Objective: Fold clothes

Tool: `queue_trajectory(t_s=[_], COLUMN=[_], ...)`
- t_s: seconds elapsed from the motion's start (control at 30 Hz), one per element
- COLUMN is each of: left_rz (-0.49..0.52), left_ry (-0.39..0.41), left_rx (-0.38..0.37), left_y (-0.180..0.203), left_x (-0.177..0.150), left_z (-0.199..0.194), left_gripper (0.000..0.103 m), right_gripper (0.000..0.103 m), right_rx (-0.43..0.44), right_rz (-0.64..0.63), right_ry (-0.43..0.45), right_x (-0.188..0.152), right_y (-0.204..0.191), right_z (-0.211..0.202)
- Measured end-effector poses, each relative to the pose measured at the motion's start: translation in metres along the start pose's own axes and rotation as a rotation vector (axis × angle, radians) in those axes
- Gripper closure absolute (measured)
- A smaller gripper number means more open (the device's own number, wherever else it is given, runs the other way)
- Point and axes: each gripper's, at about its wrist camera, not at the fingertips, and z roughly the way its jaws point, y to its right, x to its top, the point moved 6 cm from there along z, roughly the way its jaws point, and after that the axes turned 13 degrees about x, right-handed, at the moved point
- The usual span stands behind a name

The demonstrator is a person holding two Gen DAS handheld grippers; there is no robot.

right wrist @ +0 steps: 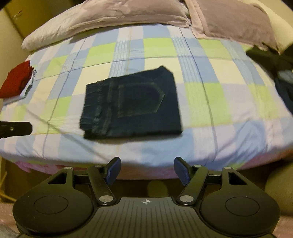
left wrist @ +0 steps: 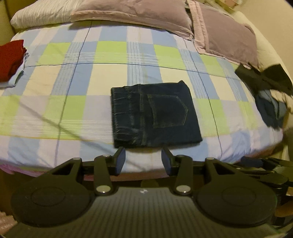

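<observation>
Jeans (left wrist: 155,113) folded mid-bed | red stack (left wrist: 11,60) left | dark heap (left wrist: 267,95), blurred, right

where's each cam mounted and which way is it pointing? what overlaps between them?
Left wrist: sits behind the left tongs, open, at the near edge of the bed, facing the pillows; the folded jeans lie just ahead.
Right wrist: sits behind the right tongs, open, further back from the bed edge, same heading; the left tongs' tip pokes in at the left edge.
Shared: jeans, red folded garment on the left, dark clothes pile on the right, pillows. No hand or sleeve shows.
</observation>
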Motion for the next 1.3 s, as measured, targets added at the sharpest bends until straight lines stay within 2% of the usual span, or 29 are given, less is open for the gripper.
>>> queue_trajectory(t_s=[0.23,0.37,0.6,0.9,1.1,1.2,1.3], left_rz=[-0.092,-0.204,-0.32,-0.44,-0.443,-0.471,-0.53], left_ry=[-0.007,-0.06,-0.05,-0.074,-0.116,-0.143,-0.17], left_rx=[0.019,0.039,0.057,0.009,-0.066,-0.132,-0.253], left_y=[0.041,0.029,0.0,-0.049,-0.065,-0.075,-0.085], left_x=[0.009,-0.002,-0.005,-0.004,0.003,0.0,-0.002], left_z=[0.007,0.012,0.021,0.059,0.12,0.158,0.2], left_gripper=[0.062,0.061,0.059,0.054,0.051,0.05,0.049], right_gripper=[0.035,0.035,0.035,0.035,0.035,0.035,0.035], right_rx=[0.07,0.116,0.182,0.237,0.293,0.315,0.329], right_rz=[-0.11,-0.167,-0.209,0.0,0.213,0.317,0.386], right_ry=[-0.081,-0.123,-0.149,-0.131,-0.112,-0.121,-0.116], right_x=[0.04,0.05,0.063,0.072,0.071,0.069,0.069], right_y=[0.038,0.044,0.047,0.108,0.154,0.174,0.189], right_z=[0.005,0.015,0.029,0.044,0.063,0.086,0.114])
